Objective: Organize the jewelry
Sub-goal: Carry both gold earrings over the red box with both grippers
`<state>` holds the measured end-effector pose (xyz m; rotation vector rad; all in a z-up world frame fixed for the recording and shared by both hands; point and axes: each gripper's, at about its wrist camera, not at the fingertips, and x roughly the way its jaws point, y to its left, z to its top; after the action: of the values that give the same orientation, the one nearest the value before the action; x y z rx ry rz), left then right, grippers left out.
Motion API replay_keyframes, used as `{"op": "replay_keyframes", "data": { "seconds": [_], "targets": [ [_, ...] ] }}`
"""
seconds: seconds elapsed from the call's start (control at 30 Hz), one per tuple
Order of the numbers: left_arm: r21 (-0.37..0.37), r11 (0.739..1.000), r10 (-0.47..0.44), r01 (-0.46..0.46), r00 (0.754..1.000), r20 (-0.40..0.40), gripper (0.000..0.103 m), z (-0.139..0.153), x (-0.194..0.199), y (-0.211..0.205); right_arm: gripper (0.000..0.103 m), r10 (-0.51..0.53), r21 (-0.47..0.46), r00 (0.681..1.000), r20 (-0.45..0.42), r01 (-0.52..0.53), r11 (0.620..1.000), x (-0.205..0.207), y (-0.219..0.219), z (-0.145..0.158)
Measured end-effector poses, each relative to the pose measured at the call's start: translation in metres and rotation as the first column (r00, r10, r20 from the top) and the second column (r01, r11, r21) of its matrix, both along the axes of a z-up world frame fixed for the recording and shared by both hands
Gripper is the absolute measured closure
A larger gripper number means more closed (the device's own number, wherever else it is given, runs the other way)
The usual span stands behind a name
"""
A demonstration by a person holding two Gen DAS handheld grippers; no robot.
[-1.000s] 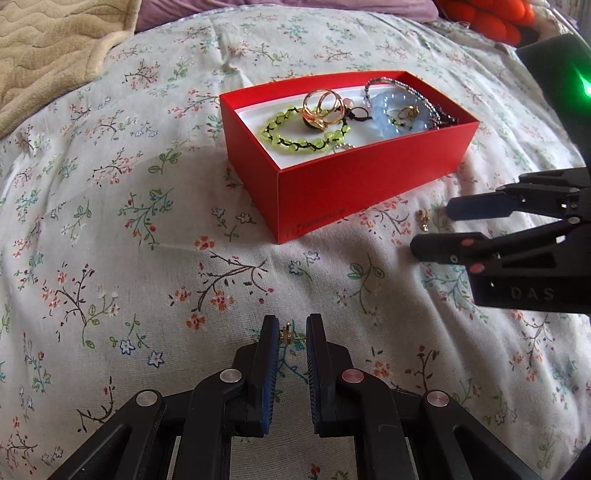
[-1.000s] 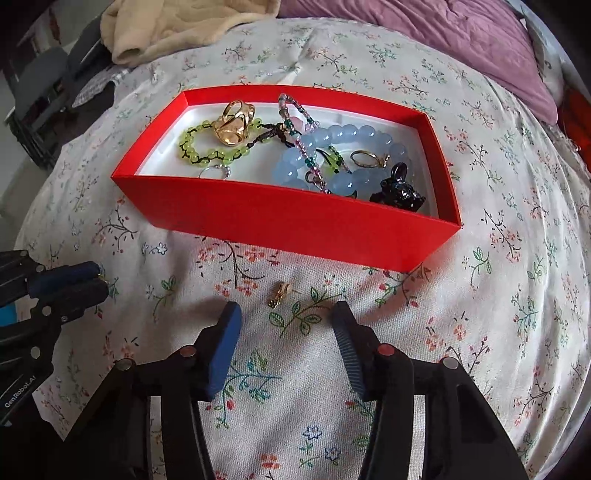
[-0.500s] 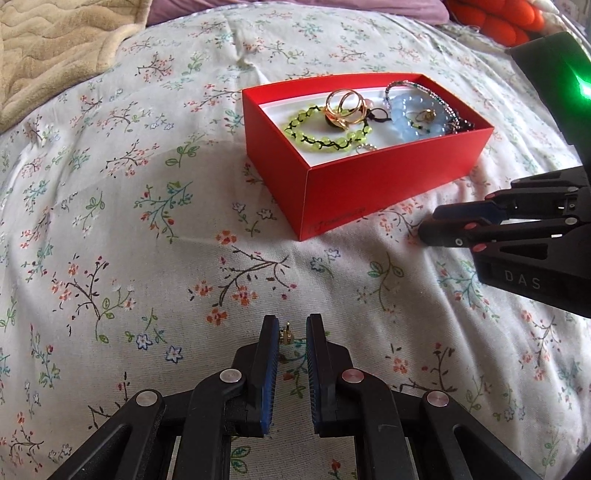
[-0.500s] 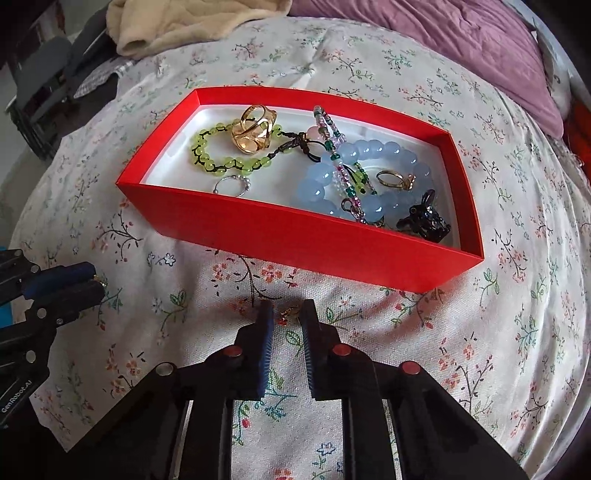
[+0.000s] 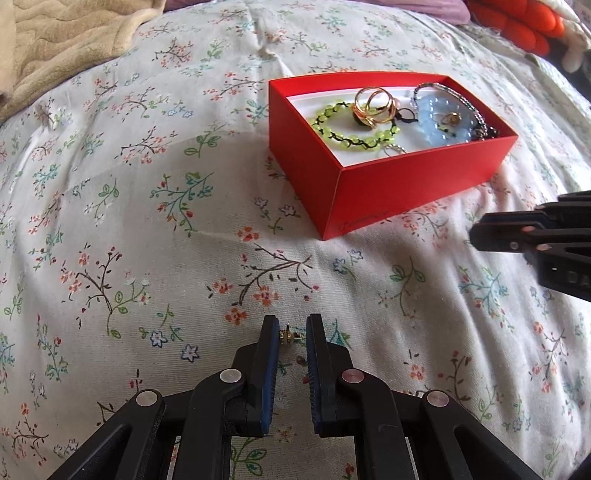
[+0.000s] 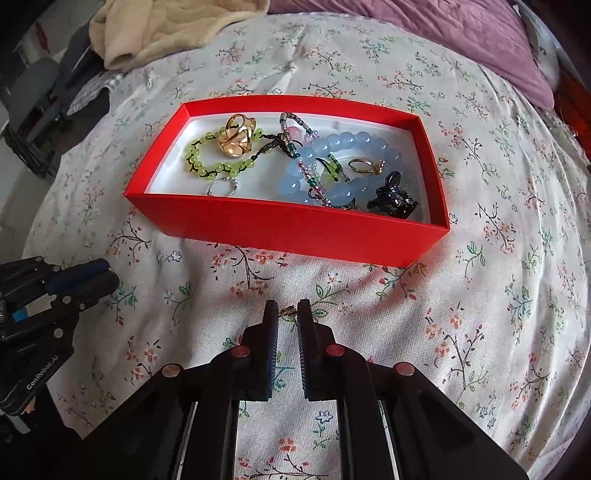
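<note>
A red box (image 5: 406, 192) lies on the floral bedspread, holding a green bead bracelet (image 6: 218, 166), a gold ring (image 6: 236, 136), a blue bead bracelet (image 6: 343, 166) and a black charm (image 6: 391, 199). My left gripper (image 5: 291, 325) is shut on a small gold earring (image 5: 289, 336), pinched crosswise between its pads, in front of the box's left corner. My right gripper (image 6: 287, 306) is shut on a second small gold earring (image 6: 288, 312) just in front of the box's long wall (image 6: 288, 232). Each gripper shows in the other's view: the left gripper (image 6: 99, 275) and the right gripper (image 5: 480, 230).
A beige blanket (image 5: 55, 44) lies at the far left of the bed, a purple pillow (image 6: 443, 33) at the back and an orange thing (image 5: 524, 26) at the back right. Dark objects (image 6: 33, 110) stand beyond the bed's left edge.
My right gripper's jaws closed from wide apart onto the gold earring lying on the bedspread. The left gripper kept its hold on its earring and hardly moved.
</note>
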<state>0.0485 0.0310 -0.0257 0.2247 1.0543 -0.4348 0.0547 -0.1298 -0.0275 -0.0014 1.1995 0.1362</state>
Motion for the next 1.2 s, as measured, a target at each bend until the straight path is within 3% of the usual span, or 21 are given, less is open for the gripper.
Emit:
{"op": "replay_keyframes", "data": {
  "seconds": [0.63, 1.2],
  "targets": [
    [-0.063, 0.998, 0.031, -0.028, 0.999, 0.042, 0.094, 0.035, 0.015, -0.011, 0.092, -0.094, 0.098, 0.994, 0.050, 0.089, 0.991, -0.007, -0.023, 0.046],
    [-0.140, 0.990, 0.022, -0.015, 0.998, 0.050, 0.094, 0.051, 0.042, -0.060, 0.092, -0.193, 0.172, 0.974, 0.118, 0.171, 0.970, 0.017, -0.040, 0.070]
  ]
}}
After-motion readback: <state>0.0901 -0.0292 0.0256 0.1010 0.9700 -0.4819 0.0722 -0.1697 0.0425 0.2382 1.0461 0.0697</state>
